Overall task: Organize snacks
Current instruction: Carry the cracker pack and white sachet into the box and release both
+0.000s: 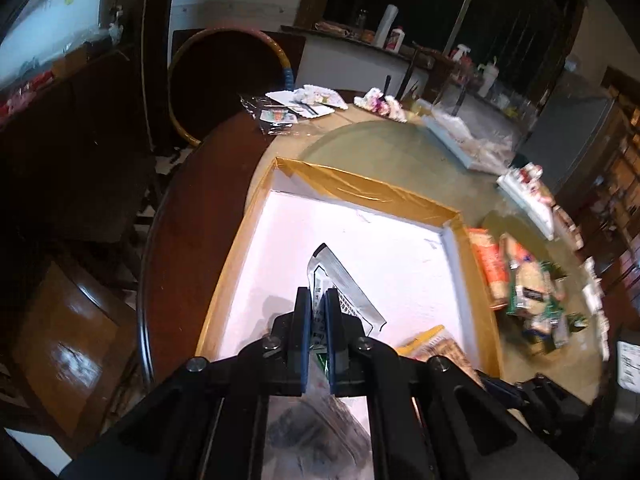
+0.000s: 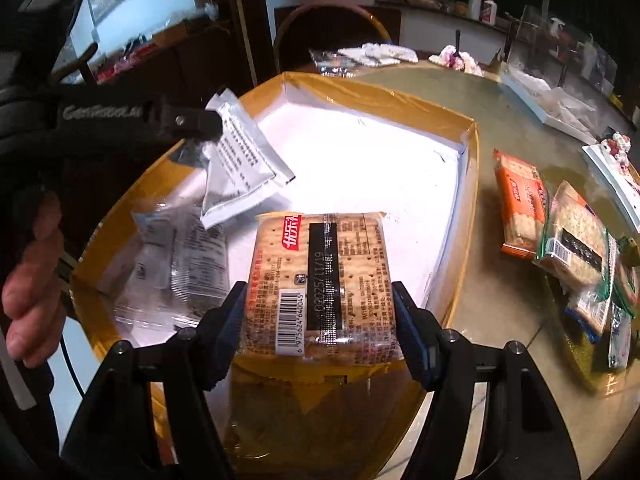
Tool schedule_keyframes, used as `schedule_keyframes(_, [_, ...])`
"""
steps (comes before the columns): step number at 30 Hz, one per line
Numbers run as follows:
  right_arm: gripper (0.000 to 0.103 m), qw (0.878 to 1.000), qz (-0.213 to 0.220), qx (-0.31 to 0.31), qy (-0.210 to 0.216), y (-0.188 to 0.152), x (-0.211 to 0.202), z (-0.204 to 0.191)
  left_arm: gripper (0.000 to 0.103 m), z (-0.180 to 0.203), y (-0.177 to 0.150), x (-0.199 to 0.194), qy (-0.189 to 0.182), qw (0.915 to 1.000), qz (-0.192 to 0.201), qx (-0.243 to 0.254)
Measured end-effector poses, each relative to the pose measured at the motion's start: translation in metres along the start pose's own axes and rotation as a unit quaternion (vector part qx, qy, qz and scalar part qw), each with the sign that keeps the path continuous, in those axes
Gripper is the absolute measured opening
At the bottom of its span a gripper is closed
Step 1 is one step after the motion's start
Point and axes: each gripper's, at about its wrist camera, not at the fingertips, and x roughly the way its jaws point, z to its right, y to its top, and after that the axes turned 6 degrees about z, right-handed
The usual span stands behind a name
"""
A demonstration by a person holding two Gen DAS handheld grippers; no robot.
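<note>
A white box [image 1: 352, 236] with yellow-taped rims sits on the round table [image 1: 384, 148]. My left gripper [image 1: 318, 296] is shut on a silver snack packet [image 1: 344, 284] and holds it above the box floor. In the right wrist view the same packet [image 2: 240, 160] hangs from the left gripper [image 2: 200, 122] over the box [image 2: 360, 152]. My right gripper [image 2: 320, 308] is shut on a cracker pack [image 2: 320, 280] over the near rim of the box. A clear-wrapped packet [image 2: 176, 264] lies in the box at the near left.
Several loose snack packs [image 2: 560, 240] lie on the table to the right of the box, also in the left wrist view [image 1: 520, 276]. White trays [image 2: 552, 108] and crumpled wrappers [image 2: 376, 54] crowd the far side. A chair [image 1: 224, 80] stands behind the table.
</note>
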Motion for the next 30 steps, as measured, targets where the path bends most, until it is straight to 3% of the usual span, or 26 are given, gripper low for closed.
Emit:
schedule_keyframes(3, [0.074, 1.000, 0.004, -0.008, -0.010, 0.001, -0.001, -0.002, 0.008, 0.004, -0.002, 0.013, 0.013, 0.9997, -0.018, 0.012])
schedule_keyframes(5, [0.077, 1.000, 0.002, 0.006, -0.013, 0.002, -0.003, 0.003, 0.012, 0.000, -0.002, 0.013, -0.001, 0.9997, -0.025, -0.002])
schedule_keyframes(6, [0.078, 1.000, 0.010, 0.012, -0.004, 0.001, -0.008, 0.005, 0.019, -0.003, -0.003, 0.009, -0.008, 0.9996, -0.023, -0.012])
schedule_keyframes(9, [0.084, 0.998, 0.051, 0.032, 0.014, -0.007, -0.039, 0.021, 0.053, -0.002, -0.006, -0.012, -0.006, 0.9997, 0.000, -0.023])
schedule_keyframes(12, [0.085, 0.994, 0.085, 0.066, 0.027, -0.020, -0.070, 0.047, 0.066, 0.015, -0.013, -0.042, -0.006, 0.9993, 0.037, -0.003])
schedule_keyframes(15, [0.085, 0.989, 0.111, 0.095, 0.014, -0.044, -0.108, 0.078, 0.066, 0.038, -0.024, -0.066, -0.027, 0.9980, 0.057, 0.003])
schedule_keyframes(22, [0.085, 0.975, 0.124, 0.177, -0.055, -0.109, -0.166, 0.165, 0.066, 0.126, -0.052, -0.077, -0.139, 0.9883, 0.026, 0.058])
schedule_keyframes(28, [0.085, 0.965, 0.120, 0.217, -0.086, -0.129, -0.179, 0.226, 0.067, 0.188, -0.064, -0.062, -0.160, 0.9819, 0.008, 0.101])
schedule_keyframes(30, [0.085, 0.962, 0.116, 0.236, -0.074, -0.132, -0.175, 0.247, 0.067, 0.196, -0.064, -0.056, -0.159, 0.9823, 0.000, 0.100])
